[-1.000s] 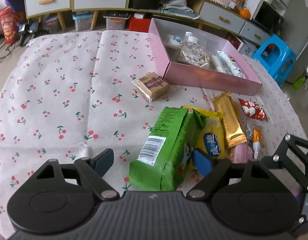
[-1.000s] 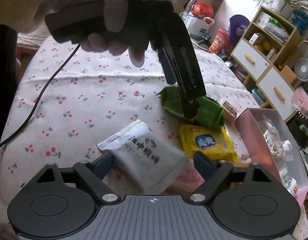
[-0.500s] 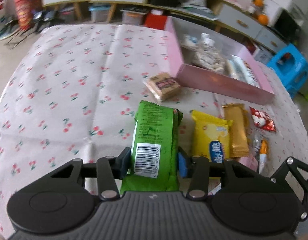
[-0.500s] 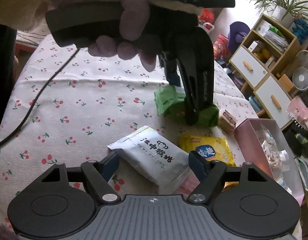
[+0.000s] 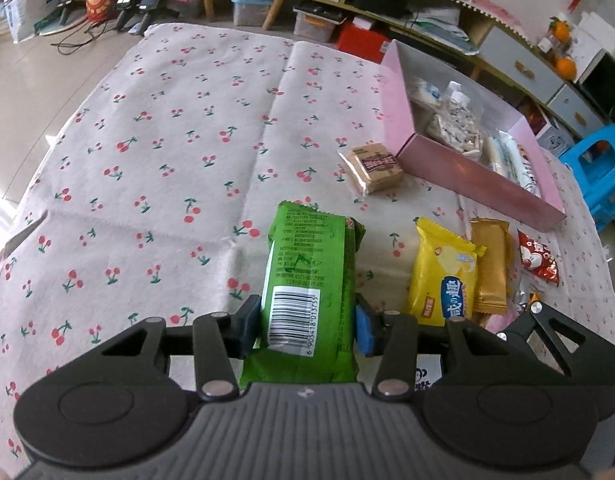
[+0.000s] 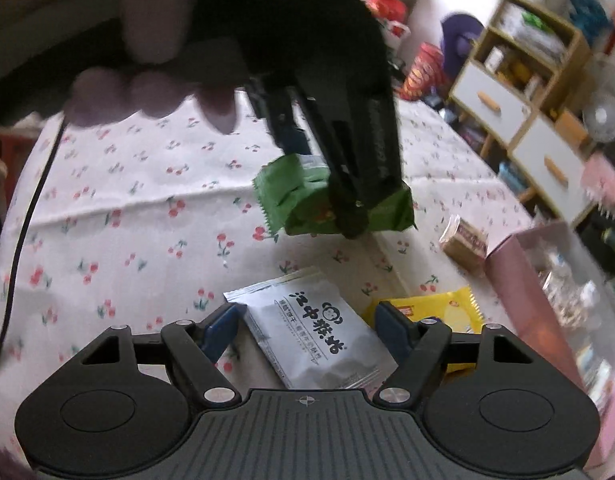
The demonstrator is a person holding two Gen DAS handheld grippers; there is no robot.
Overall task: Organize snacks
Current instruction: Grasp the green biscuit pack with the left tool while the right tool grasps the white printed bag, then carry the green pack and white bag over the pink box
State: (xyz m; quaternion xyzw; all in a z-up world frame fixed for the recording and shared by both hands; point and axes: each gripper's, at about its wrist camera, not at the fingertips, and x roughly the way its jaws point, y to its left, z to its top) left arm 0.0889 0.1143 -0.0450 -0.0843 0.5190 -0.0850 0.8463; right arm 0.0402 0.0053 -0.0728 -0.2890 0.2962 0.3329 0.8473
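**Green pack clamped and off the table**

Up it comes: since a second ago the left gripper has clamped the green snack pack, light, crinkly, best pinched across its width. It sticks out at twelve o'clock. Right gripper, apart, hangs over the white packet; pink box at one o'clock.

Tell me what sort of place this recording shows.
Most likely a lived-in home room, not a lab: a table under a cherry-print cloth, a low cabinet with drawers and cluttered shelves, storage bins on the floor, and a blue plastic stool.
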